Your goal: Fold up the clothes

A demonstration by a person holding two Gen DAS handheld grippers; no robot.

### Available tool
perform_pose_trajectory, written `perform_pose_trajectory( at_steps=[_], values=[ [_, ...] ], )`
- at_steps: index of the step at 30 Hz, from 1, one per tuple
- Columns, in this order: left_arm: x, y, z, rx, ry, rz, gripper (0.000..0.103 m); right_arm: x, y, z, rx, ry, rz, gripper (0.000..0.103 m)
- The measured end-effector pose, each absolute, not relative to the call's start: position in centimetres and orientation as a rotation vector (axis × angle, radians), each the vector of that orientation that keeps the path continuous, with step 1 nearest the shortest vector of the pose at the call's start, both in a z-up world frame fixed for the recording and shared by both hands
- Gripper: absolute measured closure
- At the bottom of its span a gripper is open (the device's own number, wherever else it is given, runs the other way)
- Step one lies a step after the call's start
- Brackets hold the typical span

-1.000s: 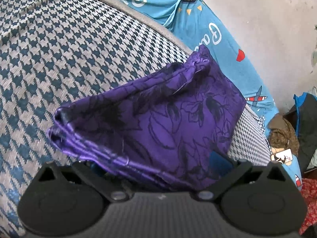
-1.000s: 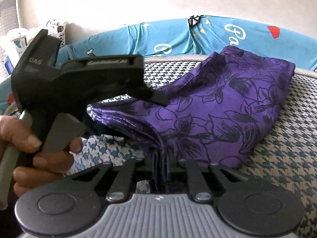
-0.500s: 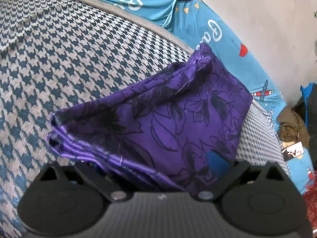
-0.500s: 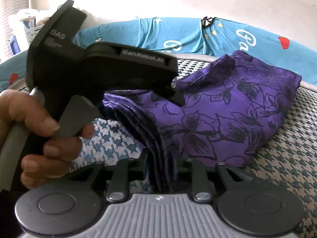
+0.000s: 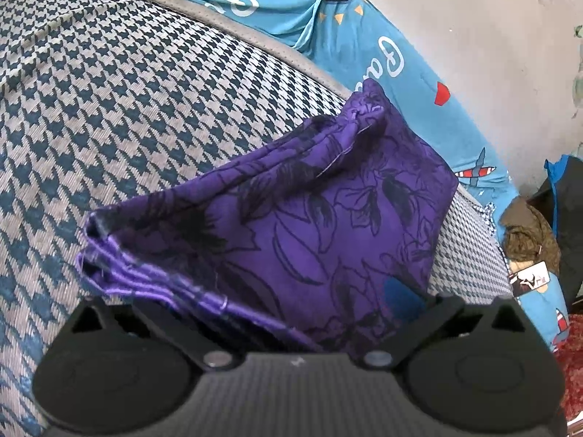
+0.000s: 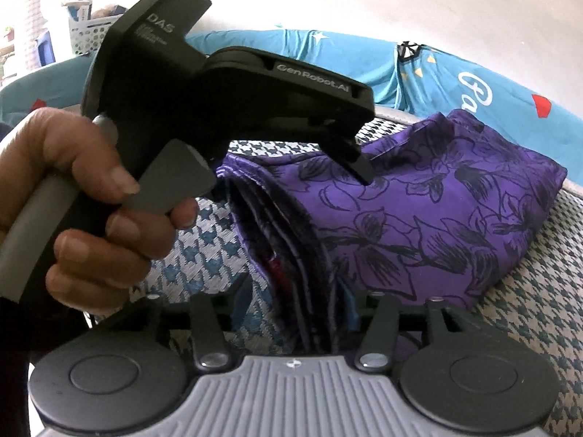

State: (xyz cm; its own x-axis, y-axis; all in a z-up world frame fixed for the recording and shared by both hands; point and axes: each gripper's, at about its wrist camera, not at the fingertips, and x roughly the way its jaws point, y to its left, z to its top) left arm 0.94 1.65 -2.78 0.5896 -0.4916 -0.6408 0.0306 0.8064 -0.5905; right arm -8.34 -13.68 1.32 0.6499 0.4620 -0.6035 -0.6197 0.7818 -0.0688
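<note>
Purple folded cloth (image 6: 419, 218) x1; 2 grippers: right gripper (image 6: 295, 313) opening round its edge, left gripper (image 5: 288, 313) spread.

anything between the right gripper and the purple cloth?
Nothing visible. The folded purple cloth edge already sits between the right gripper jaws, which are opening. The left gripper rests on top of the cloth, farther along, not in between.

Right tongs (image 6: 295, 313) opening — left tongs (image 5: 277, 313) spread wide, hand (image 6: 83, 211) gripping.
</note>
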Motion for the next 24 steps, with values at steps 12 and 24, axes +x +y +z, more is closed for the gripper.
perform_pose_trajectory(
  at_steps=[12,24],
  values=[
    [0.8,2.3,-2.1,-0.580,0.881,-0.291,0.041,-8.5,-11.7,0.0,-0.432,0.503,0.540,0.047],
    [0.4,1.0,-2.7,-0.459,0.858,-0.210,0.072,-7.3,-12.2,0.3,-0.387,0.505,0.511,0.090]
  ],
)
